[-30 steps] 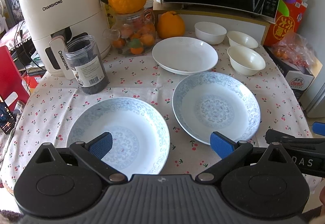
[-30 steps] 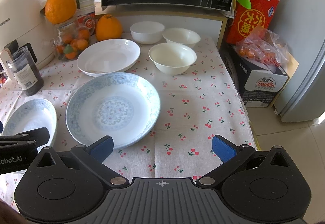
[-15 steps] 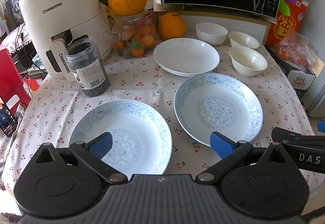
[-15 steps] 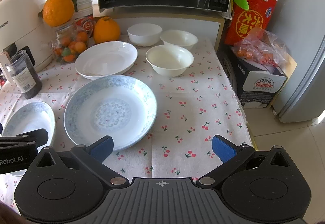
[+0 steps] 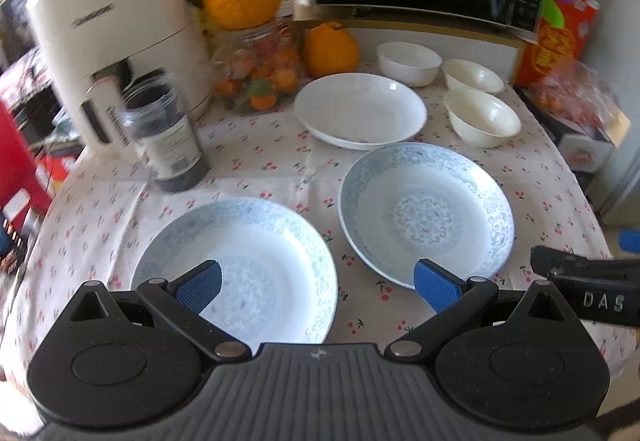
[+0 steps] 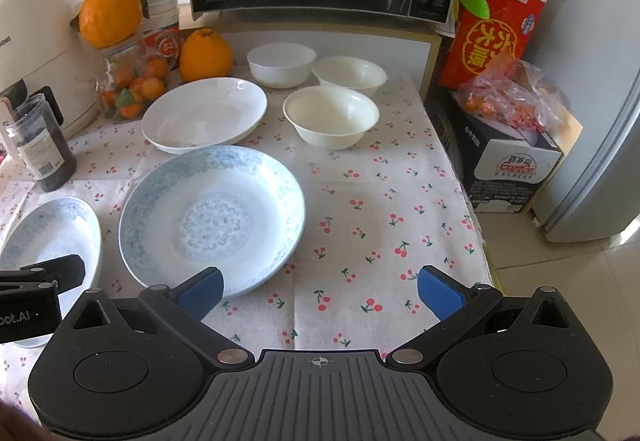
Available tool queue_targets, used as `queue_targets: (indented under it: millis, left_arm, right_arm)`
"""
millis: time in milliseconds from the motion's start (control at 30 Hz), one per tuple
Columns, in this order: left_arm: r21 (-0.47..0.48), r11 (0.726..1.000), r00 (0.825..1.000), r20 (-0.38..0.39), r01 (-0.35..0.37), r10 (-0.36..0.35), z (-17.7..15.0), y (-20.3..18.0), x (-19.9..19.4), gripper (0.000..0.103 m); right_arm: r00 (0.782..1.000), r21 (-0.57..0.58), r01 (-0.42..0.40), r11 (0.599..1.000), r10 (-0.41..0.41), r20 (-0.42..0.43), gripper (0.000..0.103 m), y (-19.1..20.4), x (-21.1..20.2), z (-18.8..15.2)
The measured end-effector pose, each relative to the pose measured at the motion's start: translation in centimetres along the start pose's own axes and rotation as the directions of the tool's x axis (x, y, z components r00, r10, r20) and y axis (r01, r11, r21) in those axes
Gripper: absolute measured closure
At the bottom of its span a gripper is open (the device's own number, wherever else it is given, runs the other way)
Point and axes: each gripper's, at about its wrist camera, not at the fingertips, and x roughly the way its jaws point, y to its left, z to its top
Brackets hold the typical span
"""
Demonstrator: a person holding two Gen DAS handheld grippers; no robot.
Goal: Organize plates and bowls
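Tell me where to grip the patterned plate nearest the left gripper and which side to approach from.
Grip the near rim of the patterned plate, coming in low from the table's front edge. It lies flat and shallow, so only its raised rim fits between the fingers, and the open left gripper already faces that edge.

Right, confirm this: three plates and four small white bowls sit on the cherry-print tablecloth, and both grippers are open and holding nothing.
Wrong on the bowls: there are three small white bowls, not four, as the right wrist view shows. The rest stands: two blue-patterned plates and one plain white plate on the cherry-print tablecloth, left gripper and right gripper open and holding nothing.
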Motion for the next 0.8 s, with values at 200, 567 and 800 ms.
queue_targets:
  millis: [200,567,800]
  left_arm:
    - [0.070,0.996,0.998,0.034,0.055,-0.057,1.5,-0.1,0.2,0.000]
    - [0.142,0.978,0.988,0.014,0.152,-0.155,3.6,0.9,3.2,0.011]
    - [0.054,0.953,0.955,-0.037,0.297,-0.296,4.1,2.6,6.3,0.031]
  right_arm:
    - [0.998,0.016,-0.056,0.998,0.057,-0.026,0.000,-0.5,0.3,1.8]
    - [0.946,0.092,-0.294,0.951,0.303,-0.115,0.000,-2.0,3.8,3.9]
    - [0.920,0.163,-0.369,0.915,0.385,-0.078,0.005,-3.1,6.8,3.4]
